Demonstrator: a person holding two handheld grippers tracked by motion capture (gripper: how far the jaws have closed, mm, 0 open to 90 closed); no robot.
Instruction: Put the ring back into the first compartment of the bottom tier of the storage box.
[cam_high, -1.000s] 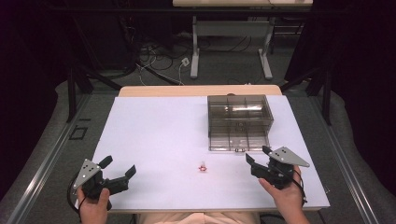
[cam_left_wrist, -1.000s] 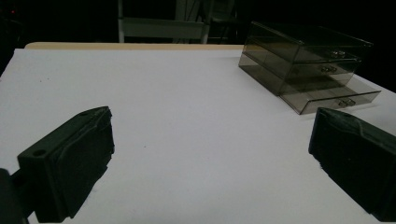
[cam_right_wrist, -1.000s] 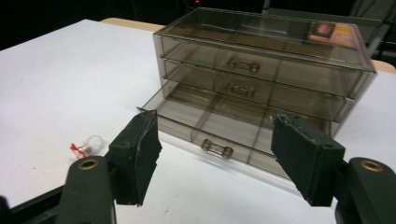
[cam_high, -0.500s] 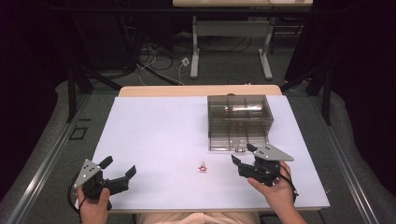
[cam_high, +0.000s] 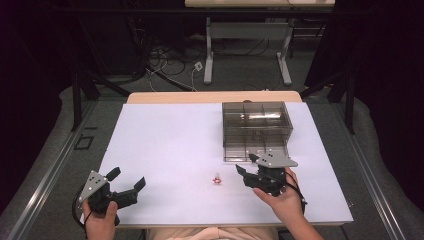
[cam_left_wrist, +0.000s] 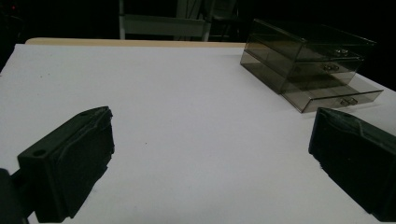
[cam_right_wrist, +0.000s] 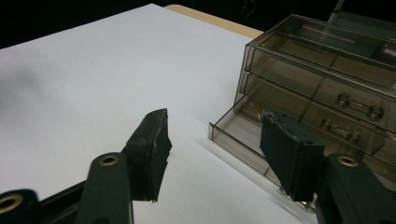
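A smoky clear drawer box (cam_high: 256, 125) stands right of the table's middle, its bottom drawer (cam_high: 250, 151) pulled out toward me. A tiny red and white item (cam_high: 217, 179) lies on the white table (cam_high: 170, 145) in front of it. My right gripper (cam_high: 246, 164) hovers open just in front of the pulled-out drawer, right of the small item, pointing left. In the right gripper view the jaws stand apart with the drawer (cam_right_wrist: 243, 135) close beside the right one. My left gripper (cam_high: 127, 178) is open and empty near the front left corner. The left gripper view shows the box (cam_left_wrist: 308, 60) far off.
The table's front edge runs just below both hands. A wooden strip (cam_high: 210, 96) borders the table's far edge. Beyond it are desk legs (cam_high: 209, 50) and loose cables (cam_high: 165, 60) on the floor. Dark frame posts (cam_high: 77, 95) stand at the left and right.
My right gripper has moved left from the table's right side to the front of the pulled-out drawer, nearer the small item. The left gripper has stayed put.
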